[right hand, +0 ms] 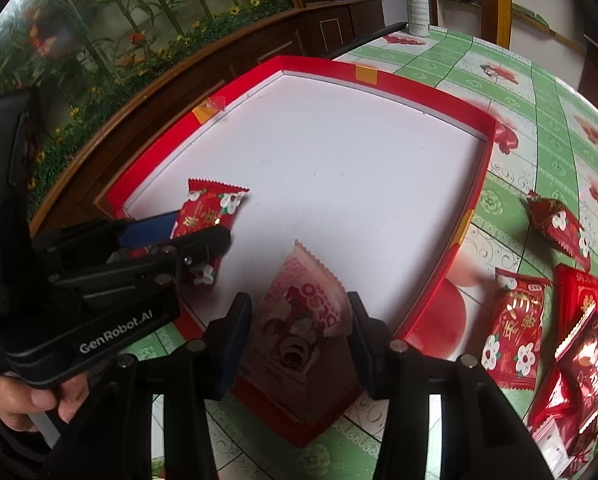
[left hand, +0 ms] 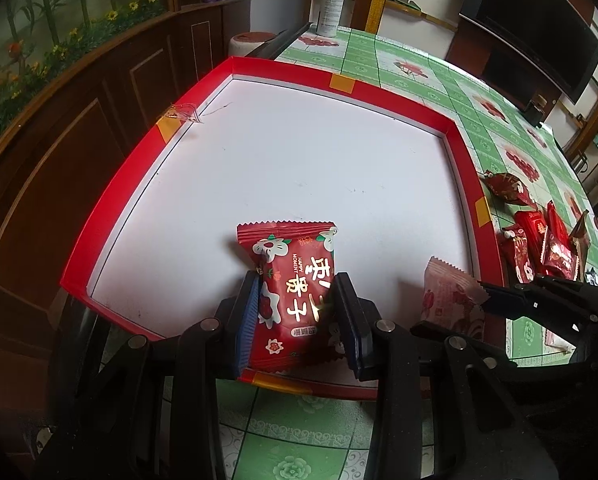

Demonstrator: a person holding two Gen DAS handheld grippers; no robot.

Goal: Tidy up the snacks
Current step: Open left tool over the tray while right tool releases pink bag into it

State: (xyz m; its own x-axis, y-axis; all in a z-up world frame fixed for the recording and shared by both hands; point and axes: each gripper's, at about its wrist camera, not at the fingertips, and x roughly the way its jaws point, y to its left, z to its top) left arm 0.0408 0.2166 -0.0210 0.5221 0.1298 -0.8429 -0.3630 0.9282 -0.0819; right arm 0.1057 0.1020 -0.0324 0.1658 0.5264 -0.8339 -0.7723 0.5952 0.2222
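Observation:
A shallow red box with a white floor lies on the green patterned table. My left gripper is shut on a red snack packet with white flowers, held over the box's near edge; it also shows in the right wrist view. My right gripper is shut on a pale pink snack packet, also over the box's near side, and it shows in the left wrist view. Several red snack packets lie on the table right of the box.
A white spray bottle stands at the table's far edge. A dark wooden cabinet with flowers behind it runs along the left. A dark TV stands at the far right. The table stretches beyond the box.

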